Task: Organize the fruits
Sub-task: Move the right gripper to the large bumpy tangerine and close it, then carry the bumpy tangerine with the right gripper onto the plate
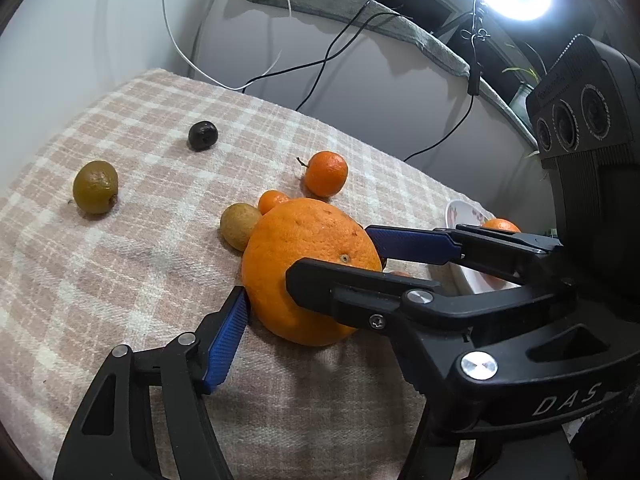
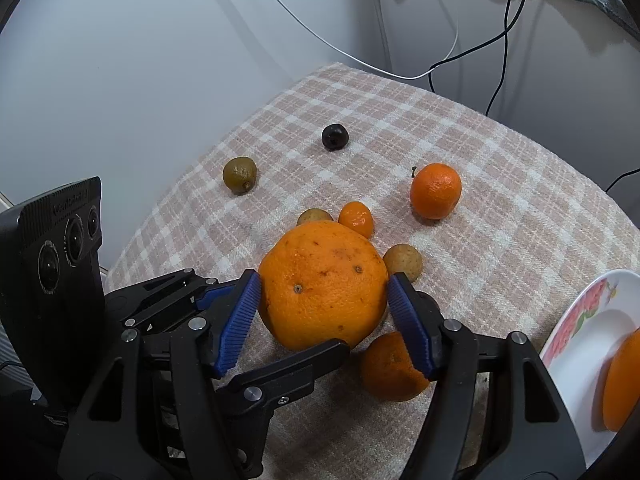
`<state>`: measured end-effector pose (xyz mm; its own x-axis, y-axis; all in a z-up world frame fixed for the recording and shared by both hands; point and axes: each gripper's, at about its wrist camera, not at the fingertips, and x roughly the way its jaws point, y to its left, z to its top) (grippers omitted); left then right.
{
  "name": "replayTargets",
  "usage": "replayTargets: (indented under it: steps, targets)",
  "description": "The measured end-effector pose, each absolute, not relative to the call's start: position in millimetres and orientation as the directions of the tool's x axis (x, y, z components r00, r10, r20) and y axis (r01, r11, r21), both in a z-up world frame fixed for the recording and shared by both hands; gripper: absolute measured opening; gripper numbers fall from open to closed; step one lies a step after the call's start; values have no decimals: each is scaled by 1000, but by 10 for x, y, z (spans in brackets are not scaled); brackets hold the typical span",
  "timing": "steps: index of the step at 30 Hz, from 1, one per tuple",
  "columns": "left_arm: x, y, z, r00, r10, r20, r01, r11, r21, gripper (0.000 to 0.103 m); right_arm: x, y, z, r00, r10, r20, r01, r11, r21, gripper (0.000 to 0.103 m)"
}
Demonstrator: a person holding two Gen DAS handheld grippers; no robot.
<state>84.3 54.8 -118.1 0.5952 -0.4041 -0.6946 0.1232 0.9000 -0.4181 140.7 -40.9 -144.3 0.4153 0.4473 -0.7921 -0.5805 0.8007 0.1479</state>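
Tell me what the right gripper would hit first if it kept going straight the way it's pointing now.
The big orange. It already sits between the right gripper's blue pads, so pushing on would press it deeper into the jaws. Behind it lie a small tan fruit and a small mandarin.

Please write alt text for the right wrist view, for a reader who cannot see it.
The right tongs straddle a large orange on a checked cloth, smaller fruits scattered around it and a white plate at right.
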Motion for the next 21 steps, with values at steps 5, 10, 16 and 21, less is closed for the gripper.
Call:
replayTargets:
  steps: [5,10,16,21]
  targets:
    - [797,549,-1146,605,-395,-692,116,903,-414,66,1348,-398,-1411,425,445,-788,-583,801,138,69]
    - [753,551,-1074,619,-391,-681,116,903,-413,66,1272,-403,-1348,436,452,-778,-584,800,138,69]
    - [683,503,-956,640,-386,-664,130,906,-402,66,1158,-429,-1229,465,456,-759,-580,804,127,68]
    - [633,402,-845,651,-395,-648,154,905,-398,66,1055,-500,-1117,493,453,-743,-569,814,117,68]
